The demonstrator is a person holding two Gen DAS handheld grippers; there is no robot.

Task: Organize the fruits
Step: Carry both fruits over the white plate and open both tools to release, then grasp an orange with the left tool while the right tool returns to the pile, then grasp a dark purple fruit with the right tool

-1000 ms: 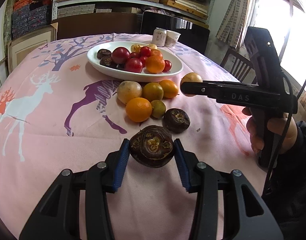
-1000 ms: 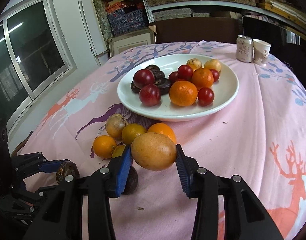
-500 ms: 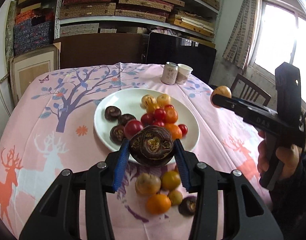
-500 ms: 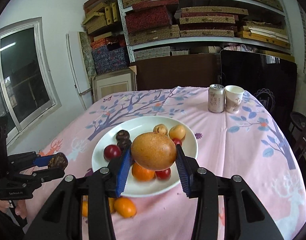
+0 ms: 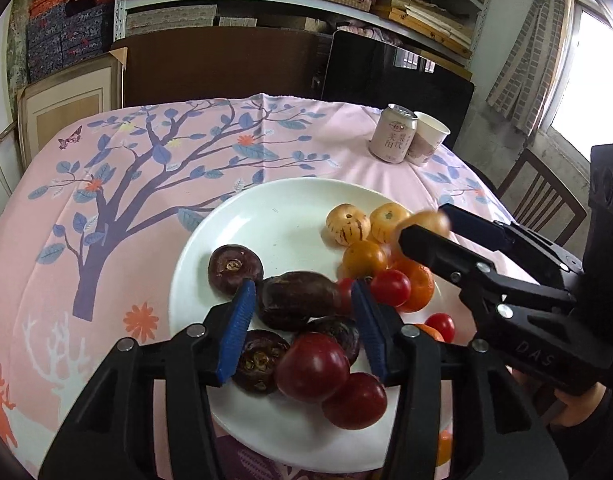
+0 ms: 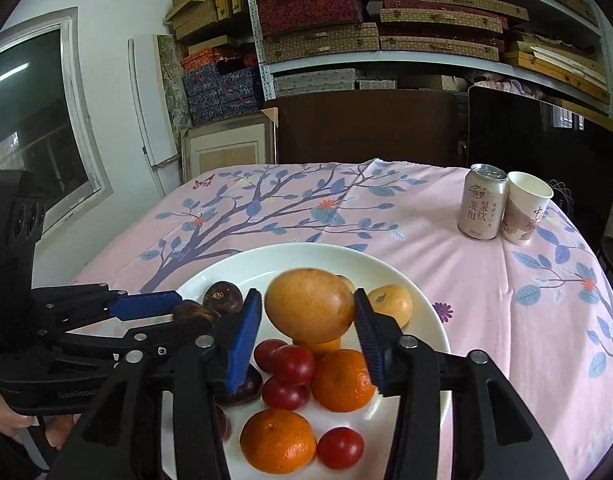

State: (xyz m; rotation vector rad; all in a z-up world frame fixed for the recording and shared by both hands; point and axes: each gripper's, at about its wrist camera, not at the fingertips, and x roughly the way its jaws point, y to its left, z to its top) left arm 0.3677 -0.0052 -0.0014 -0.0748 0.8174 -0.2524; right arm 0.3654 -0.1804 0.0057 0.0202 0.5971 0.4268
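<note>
- Left hand-held gripper [image 5: 302,312]: jaws just spread, dark brown fruit [image 5: 298,300] loose between them over the white plate [image 5: 234,240].
- Right hand-held gripper [image 6: 308,330]: jaws also just widening, yellow-orange fruit [image 6: 309,305] between, above the plate's pile.

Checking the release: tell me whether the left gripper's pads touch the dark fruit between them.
Apart. Left wrist view: the left gripper, jaws just opening, shows gaps between both pads and the dark fruit between them.

Left gripper [image 5: 302,320] points down, its jaws just opened, blue fingers [image 5: 236,334] standing clear of the dark fruit [image 5: 296,300] between them. Right gripper [image 6: 308,336] likewise has just opened around the yellow fruit [image 6: 308,306], not pressing it.
</note>
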